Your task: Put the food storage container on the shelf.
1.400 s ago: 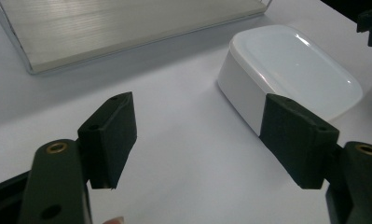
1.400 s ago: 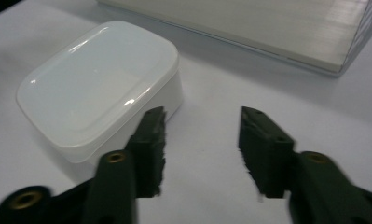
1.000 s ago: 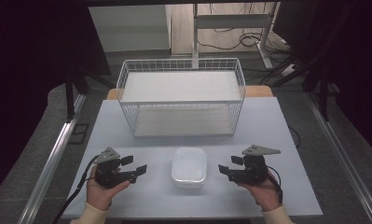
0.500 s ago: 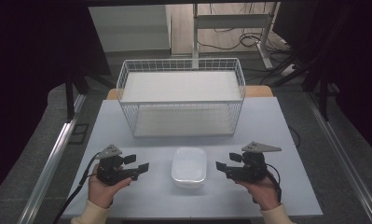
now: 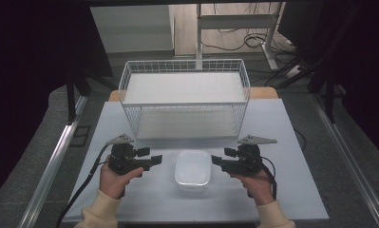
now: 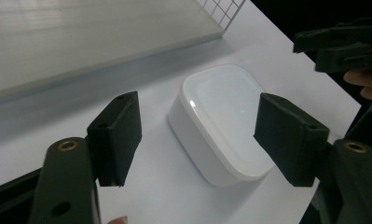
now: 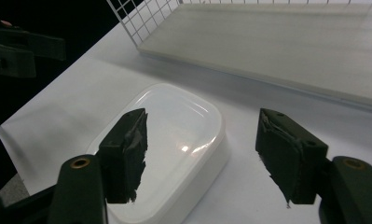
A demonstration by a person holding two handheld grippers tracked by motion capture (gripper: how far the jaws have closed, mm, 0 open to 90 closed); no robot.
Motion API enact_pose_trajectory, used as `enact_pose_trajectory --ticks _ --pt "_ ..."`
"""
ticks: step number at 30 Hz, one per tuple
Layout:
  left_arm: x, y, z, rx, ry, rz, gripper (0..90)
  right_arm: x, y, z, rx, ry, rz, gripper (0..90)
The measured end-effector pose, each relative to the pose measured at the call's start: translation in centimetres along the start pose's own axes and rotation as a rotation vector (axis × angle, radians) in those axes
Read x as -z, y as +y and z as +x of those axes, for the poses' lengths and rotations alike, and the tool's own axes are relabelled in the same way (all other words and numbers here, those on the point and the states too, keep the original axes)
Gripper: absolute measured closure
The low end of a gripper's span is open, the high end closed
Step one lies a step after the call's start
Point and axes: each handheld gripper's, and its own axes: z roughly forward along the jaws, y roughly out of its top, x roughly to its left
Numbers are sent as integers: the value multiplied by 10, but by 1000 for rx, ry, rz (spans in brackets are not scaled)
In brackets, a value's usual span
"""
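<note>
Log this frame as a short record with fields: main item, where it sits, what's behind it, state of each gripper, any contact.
main item: white lidded container, lid on
place: on the white table, near the front edge, between both grippers
behind it: white wire basket, standing apart from the container
left gripper: open, jaws just eased in slightly, nothing between them, aimed at the container's left side
right gripper: open, jaws just closing somewhat, nothing between them, aimed at the container's right side
contact: none; both sets of fingers clear of the container

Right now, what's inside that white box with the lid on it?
The white box sits closed on the table, its smooth lid covering the whole top. Only the lid and sides show; whatever is inside is hidden.
</note>
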Motion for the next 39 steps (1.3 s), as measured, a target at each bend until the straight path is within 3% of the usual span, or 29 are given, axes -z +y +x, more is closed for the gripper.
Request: enact_pose_trajectory --ticks 2,8,14,27,39 --pt "-6 -1 0 4 -5 13 315 -4 -1 0 -4 -1 12 347" --pt "-22 -2 4 36 -76 40 323 -12 -8 0 -27 4 37 349" --pt "-33 -6 6 51 -90 71 324 -27 -13 2 -41 25 87 351" --pt "-58 -12 11 143 -182 125 331 -36 -20 -3 -112 42 117 352" --pt "-73 -17 15 200 -220 167 369 -48 -29 -5 -175 65 154 358"
